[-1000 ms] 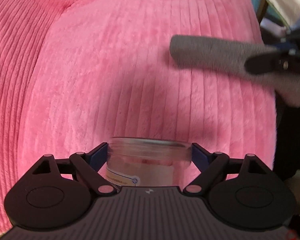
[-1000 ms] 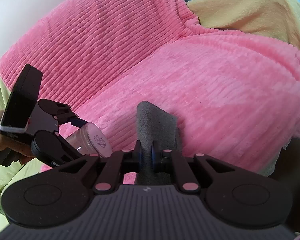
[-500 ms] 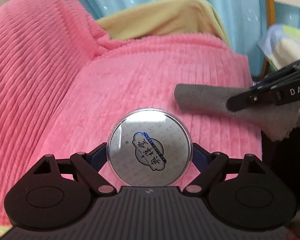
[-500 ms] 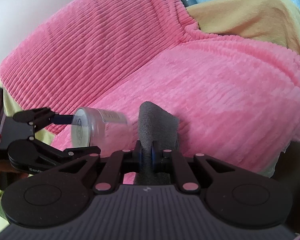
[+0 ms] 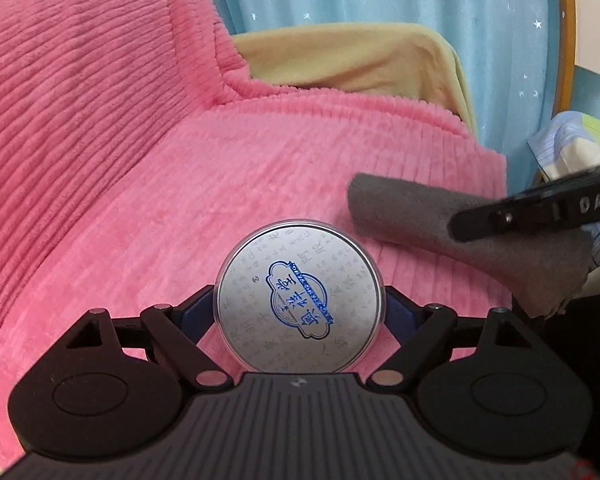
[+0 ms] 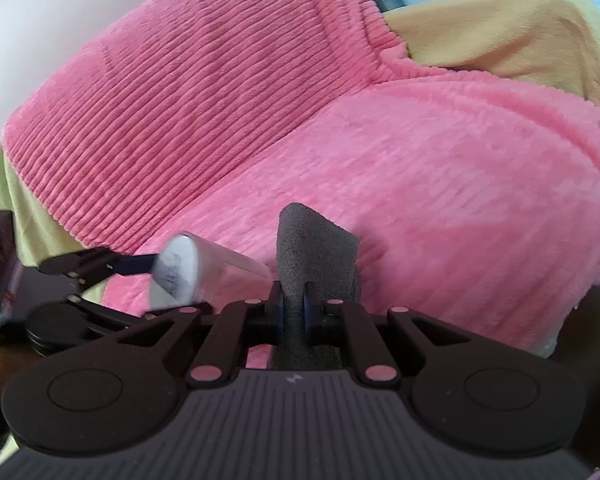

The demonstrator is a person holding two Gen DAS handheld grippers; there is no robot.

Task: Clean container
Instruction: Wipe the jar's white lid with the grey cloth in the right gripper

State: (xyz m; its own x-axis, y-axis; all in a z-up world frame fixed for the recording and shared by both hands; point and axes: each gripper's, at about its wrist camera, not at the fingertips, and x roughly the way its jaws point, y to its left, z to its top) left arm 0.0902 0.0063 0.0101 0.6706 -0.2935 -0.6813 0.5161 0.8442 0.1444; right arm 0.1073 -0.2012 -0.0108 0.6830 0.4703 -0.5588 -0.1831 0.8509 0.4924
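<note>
While the left gripper (image 5: 300,300) stays clamped on the container (image 5: 299,296), lower centre, its printed end faces the camera. Right gripper (image 6: 293,312) pinches the grey cloth (image 6: 314,252). Risk: smooth round walls may slip under wiping pressure onto the pink blanket (image 5: 180,200).

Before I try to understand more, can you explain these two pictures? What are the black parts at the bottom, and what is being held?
No robot arm here: a person carries a hand-held gripper in each hand, each with a camera looking along its two fingers. The black parts are those grippers. In the left view, the left hand-held gripper clamps a round clear container, its printed end facing the camera. In the right view, the right hand-held gripper pinches a grey cloth. Underneath lies a pink ribbed blanket.
</note>
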